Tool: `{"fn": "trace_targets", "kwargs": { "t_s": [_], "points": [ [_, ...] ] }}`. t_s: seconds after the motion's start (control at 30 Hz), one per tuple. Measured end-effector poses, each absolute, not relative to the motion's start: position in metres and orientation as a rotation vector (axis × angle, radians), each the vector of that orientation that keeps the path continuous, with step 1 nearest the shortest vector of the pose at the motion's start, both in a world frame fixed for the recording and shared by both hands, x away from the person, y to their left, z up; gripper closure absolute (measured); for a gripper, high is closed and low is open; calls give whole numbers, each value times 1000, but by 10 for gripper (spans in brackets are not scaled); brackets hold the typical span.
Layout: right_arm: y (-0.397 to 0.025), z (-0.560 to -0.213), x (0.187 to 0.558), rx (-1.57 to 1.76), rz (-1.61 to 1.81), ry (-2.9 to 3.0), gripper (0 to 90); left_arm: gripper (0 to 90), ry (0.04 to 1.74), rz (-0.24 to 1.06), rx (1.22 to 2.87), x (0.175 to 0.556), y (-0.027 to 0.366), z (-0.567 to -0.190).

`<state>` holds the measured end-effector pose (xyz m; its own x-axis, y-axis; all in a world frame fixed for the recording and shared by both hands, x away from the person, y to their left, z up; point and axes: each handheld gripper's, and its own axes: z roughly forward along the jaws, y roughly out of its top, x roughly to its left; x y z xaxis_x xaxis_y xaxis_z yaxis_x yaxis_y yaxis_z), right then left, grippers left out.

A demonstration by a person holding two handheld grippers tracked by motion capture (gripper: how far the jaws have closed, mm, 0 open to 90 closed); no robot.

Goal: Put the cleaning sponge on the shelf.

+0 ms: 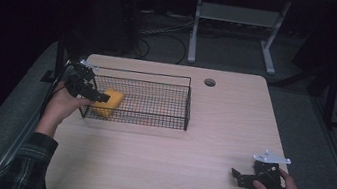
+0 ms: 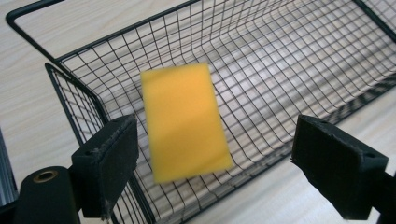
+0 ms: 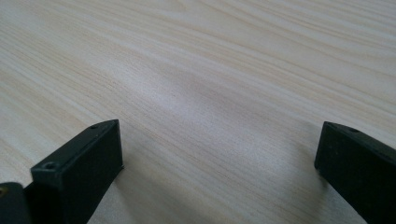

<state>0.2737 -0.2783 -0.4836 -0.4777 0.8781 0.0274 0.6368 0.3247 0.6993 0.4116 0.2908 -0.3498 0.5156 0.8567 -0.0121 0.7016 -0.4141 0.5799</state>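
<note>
High view: one sponge [image 1: 108,102], one basket [image 1: 169,77].

Pale wood-grain table [image 1: 211,131], rounded corners, round grommet hole [image 1: 209,82] near far edge. Grey carpeted floor [image 1: 303,125] on all sides. Beyond the table, white metal legs of a second desk [image 1: 195,28], with loose cables [image 1: 165,33] on the floor beside them. Dark upright stand [image 1: 332,94] at right, another at left. Room dim, far background close to black; light falls mainly on tabletop.
</note>
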Motion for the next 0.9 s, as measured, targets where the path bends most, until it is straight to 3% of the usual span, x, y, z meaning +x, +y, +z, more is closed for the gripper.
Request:
{"fn": "trace_targets", "kwargs": {
  "t_s": [0.37, 0.9],
  "points": [
    [-278, -484, 274, 1348, 935, 2239, 2, 144, 1218, 425, 2210, 365, 288, -355],
    [-278, -484, 274, 1348, 935, 2239, 2, 144, 1173, 420, 2229, 319, 278, -395]
  ]
}}
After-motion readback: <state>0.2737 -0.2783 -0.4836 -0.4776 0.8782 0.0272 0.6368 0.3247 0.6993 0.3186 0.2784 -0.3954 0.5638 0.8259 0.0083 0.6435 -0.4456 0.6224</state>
